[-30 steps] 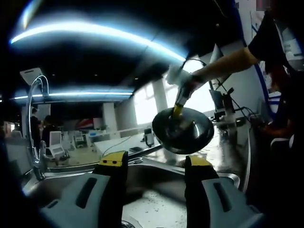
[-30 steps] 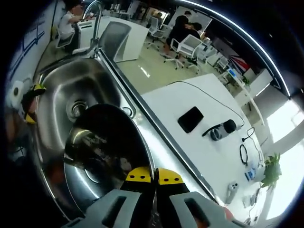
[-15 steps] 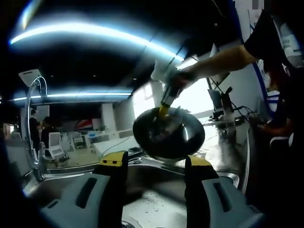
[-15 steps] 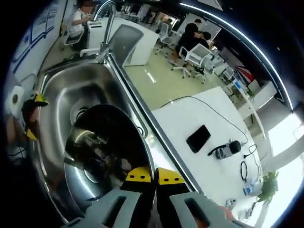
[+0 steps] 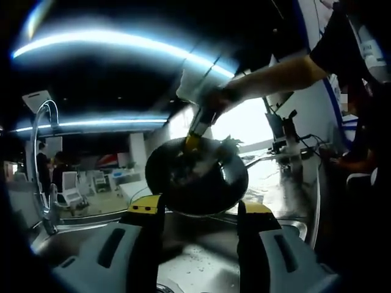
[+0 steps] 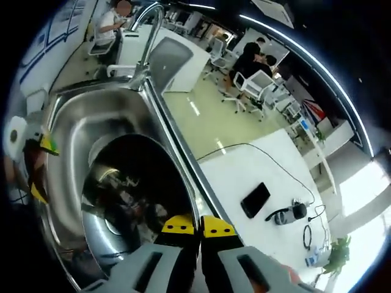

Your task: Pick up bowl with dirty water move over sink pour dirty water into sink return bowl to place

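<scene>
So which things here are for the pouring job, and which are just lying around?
For the job:
round shiny steel bowl
right gripper, shut on its rim
stainless steel sink

Just lying about:
curved chrome tap
flat black phone on the white table
black cable

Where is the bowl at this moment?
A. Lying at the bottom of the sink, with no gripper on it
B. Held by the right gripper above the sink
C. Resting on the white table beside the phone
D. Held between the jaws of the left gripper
B: the right gripper has its jaws shut on the rim of the bowl, which hangs over the sink; the left gripper stands open below it.
</scene>
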A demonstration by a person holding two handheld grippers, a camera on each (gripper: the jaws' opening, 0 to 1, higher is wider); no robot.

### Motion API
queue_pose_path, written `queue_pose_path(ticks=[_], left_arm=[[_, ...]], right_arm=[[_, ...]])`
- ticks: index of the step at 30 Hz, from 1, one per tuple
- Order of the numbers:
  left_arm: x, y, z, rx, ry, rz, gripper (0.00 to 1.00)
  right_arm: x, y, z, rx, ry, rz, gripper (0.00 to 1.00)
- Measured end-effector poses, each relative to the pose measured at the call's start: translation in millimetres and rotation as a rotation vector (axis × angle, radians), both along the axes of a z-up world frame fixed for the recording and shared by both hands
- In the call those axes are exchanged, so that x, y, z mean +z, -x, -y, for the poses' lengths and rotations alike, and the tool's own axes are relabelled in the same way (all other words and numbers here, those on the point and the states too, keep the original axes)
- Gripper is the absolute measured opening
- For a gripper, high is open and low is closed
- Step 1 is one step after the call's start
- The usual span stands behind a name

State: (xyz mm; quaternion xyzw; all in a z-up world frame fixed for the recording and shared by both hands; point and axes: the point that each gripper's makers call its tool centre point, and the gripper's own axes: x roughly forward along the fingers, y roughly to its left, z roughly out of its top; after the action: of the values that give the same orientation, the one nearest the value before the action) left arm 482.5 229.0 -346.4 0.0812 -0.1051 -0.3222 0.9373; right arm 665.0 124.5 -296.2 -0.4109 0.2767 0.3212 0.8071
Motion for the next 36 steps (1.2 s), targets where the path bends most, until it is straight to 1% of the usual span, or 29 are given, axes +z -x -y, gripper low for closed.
queue_pose_path(ticks=[3, 6, 11, 15, 18, 22, 28, 31, 36], left_arm=[[0.0, 0.2, 0, 0.000, -0.001, 0.000, 0.42], [-0.9, -0.3, 0, 0.004, -0.006, -0.002, 0.41], [-1.9, -0.2, 0, 0.004, -0.014, -0.002, 0.41], [-2.3, -0.3, 1, 0.004, -0.016, -0.002, 0.41], [-2.6, -1.0, 0, 0.007, -0.015, -0.005, 0.41], [-3.4, -1.4, 0, 0.011, -0.021, -0.005, 0.41], [-3.8, -2.5, 0, 0.016, -0.020, -0.009, 0.40], [-5.2, -2.7, 0, 0.017, -0.030, -0.010, 0.40], [-4.5, -3.4, 0, 0.019, -0.024, -0.010, 0.40]], right_arm=[[2.8, 0, -7, 0.017, 0.015, 0.037, 0.00], [4.0, 0, -14, 0.033, 0.026, 0.057, 0.00], [7.3, 0, -23, 0.060, 0.047, 0.126, 0.00], [10.2, 0, -27, 0.086, 0.087, 0.182, 0.00], [9.9, 1, -30, 0.093, 0.093, 0.199, 0.00], [8.3, 2, -35, 0.095, 0.082, 0.210, 0.00], [11.3, 3, -45, 0.122, 0.109, 0.261, 0.00], [12.4, 7, -46, 0.125, 0.107, 0.268, 0.00], [15.8, 11, -45, 0.132, 0.112, 0.285, 0.00]])
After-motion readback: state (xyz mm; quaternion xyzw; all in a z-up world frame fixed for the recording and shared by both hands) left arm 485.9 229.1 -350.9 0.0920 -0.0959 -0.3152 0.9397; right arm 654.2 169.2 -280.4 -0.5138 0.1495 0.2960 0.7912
